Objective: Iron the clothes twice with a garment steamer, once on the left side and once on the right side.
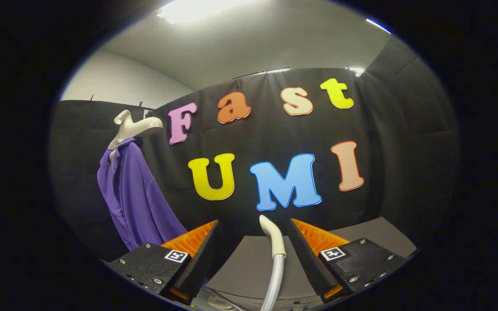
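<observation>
The purple garment (138, 194) hangs well off to the left of my jaws, up against the booth's black cloth wall (404, 142). It's draped on a pale hanger form (134, 127) w/ a curved neck piece sticking up and a shoulder arm pointing right. The fabric falls in long folds, the lower hem dropping behind my left finger (197, 248). The garment sits on the left shoulder side only, as far as I can see; the right arm of the form is bare.

The steamer's pale handle end (273, 237) rises between my fingers, closer to the right finger (307, 255), w/ its grey hose (275, 280) running down from it toward me. I can't tell if either finger touches it; the left one looks clearly apart from it.

My gripper (253, 235) has its jaws spread wide, nothing clamped btwn them.

Beneath and beyond the fingers there's a grey bench (249, 268) top, running back to the cloth wall. Above the cloth, a white wall (115, 82) and a white ceiling w/ a bright light panel (193, 8).
</observation>
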Demonstrator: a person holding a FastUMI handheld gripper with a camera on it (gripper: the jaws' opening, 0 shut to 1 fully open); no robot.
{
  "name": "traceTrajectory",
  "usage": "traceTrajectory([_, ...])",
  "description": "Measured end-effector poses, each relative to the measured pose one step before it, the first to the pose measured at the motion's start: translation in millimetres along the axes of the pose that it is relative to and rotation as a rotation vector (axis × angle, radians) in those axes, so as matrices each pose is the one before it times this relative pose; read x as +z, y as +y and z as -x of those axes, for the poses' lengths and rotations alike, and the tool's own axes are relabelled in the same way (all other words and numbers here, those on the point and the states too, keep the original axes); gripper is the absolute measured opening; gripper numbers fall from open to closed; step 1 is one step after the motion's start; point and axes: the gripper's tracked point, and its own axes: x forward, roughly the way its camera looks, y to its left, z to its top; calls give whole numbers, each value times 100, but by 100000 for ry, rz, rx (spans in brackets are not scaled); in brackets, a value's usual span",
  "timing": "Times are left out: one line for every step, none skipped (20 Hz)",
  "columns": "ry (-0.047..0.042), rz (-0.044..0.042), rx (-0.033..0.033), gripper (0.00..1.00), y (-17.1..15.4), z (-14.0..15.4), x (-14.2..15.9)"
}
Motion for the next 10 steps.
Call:
traceTrajectory([2248,-3093,1365,95,-387,-1169,-269])
traceTrajectory([1977,-3130,2093,95,-242,-1074,-312])
traceTrajectory([1896,-2709,1380,95,-415,-1048,-157])
traceTrajectory([2112,-2186,795,95,-563,-1073,-233])
traceTrajectory([1685,-1935,759,95,-531,-975,-78])
traceTrajectory([2041,-2085,747,95,-429,-1095,-158])
traceTrajectory([2713,-2044,1617,95,-364,-1029,-330])
traceTrajectory([2261,-2620,982,95,-425,-919,-363])
traceTrajectory([2486,-2690,1368,95,-384,-971,-314])
traceTrajectory([2859,-2344,-143,95,-688,-924,-395])
